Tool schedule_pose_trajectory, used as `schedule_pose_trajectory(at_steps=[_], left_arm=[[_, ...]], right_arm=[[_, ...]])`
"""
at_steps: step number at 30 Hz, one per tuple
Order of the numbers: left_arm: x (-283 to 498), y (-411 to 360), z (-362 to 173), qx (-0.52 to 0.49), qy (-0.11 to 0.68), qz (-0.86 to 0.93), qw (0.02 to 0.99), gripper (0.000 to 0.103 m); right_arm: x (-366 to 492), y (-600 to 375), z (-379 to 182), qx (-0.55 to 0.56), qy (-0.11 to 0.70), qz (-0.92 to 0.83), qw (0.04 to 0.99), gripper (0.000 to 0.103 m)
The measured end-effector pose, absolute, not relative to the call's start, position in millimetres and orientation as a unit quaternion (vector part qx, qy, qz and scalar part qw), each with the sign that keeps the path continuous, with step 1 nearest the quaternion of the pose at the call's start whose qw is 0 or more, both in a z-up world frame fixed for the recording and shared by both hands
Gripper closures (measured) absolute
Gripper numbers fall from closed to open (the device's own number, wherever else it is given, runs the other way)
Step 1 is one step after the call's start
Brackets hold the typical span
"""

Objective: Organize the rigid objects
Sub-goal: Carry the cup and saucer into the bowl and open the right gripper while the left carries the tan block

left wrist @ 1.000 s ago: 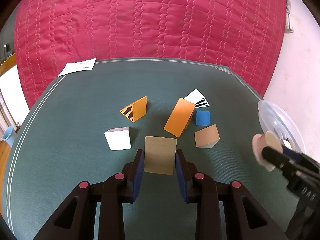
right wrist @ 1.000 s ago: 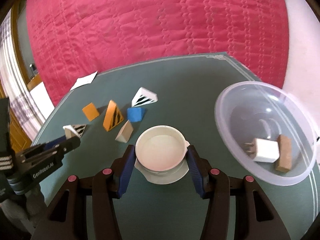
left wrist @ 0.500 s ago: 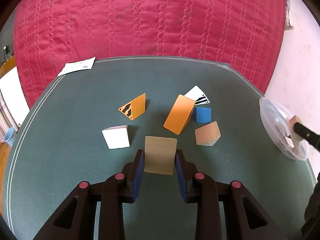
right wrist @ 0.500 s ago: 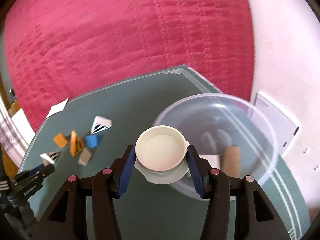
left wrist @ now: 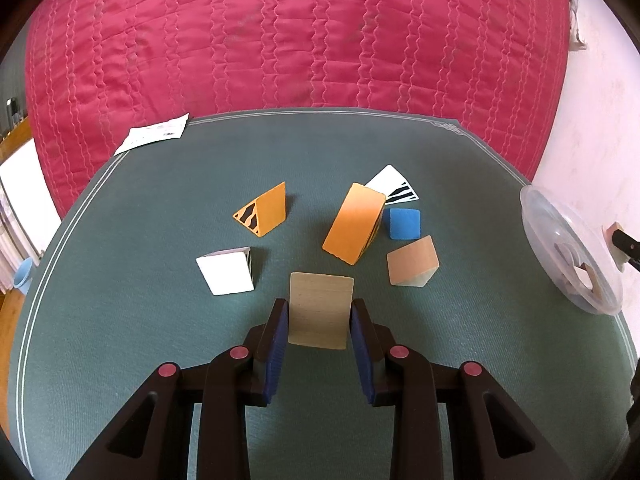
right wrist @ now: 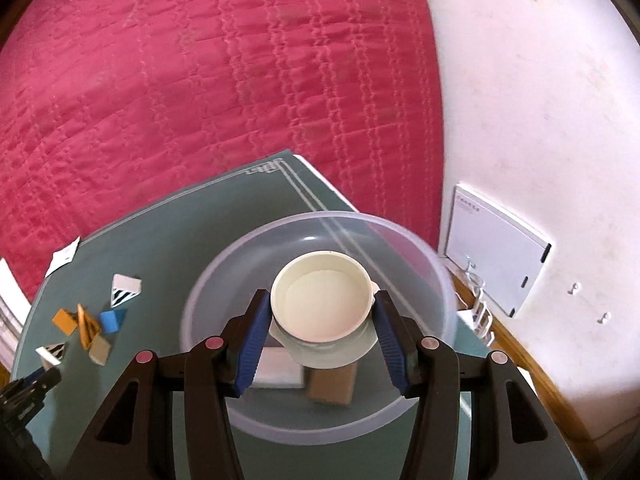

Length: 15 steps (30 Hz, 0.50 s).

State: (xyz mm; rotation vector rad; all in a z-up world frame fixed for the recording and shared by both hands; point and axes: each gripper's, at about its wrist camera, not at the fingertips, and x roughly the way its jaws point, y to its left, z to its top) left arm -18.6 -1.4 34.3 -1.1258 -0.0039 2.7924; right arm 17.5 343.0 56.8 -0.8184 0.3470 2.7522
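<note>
My left gripper (left wrist: 319, 312) is shut on a pale wooden block (left wrist: 320, 310), held just above the green mat (left wrist: 140, 352). Ahead of it lie a white block (left wrist: 227, 272), an orange striped wedge (left wrist: 266, 210), a tall orange block (left wrist: 354, 222), a blue block (left wrist: 401, 223), a tan wedge (left wrist: 412, 261) and a white striped wedge (left wrist: 394, 190). My right gripper (right wrist: 320, 312) is shut on a cream round cup (right wrist: 322, 294) and holds it over the clear plastic bowl (right wrist: 424, 264). Inside the bowl rest a white block (right wrist: 278, 372) and a brown block (right wrist: 332, 386).
A quilted red bedspread (left wrist: 300, 40) rises behind the mat. A white paper slip (left wrist: 154, 136) sits at the mat's far left corner. A white wall (right wrist: 540, 120) with a white panel (right wrist: 496, 248) stands to the right of the bowl. The bowl (left wrist: 568, 252) sits at the mat's right edge.
My right gripper carried the cream cup rightward from beside the blocks to above the clear bowl. The left gripper and its wooden block stayed put.
</note>
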Motion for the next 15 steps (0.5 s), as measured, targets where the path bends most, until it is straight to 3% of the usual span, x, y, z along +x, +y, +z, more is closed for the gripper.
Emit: schedule_pose_trajectory(at_steps=[15], left_arm=[[-16.8,14.6,37.8,-0.381,0.007,0.922,0.068,0.071]], right_arm=[[25.5,380.3,41.4,-0.282,0.134,0.937,0.158,0.044]])
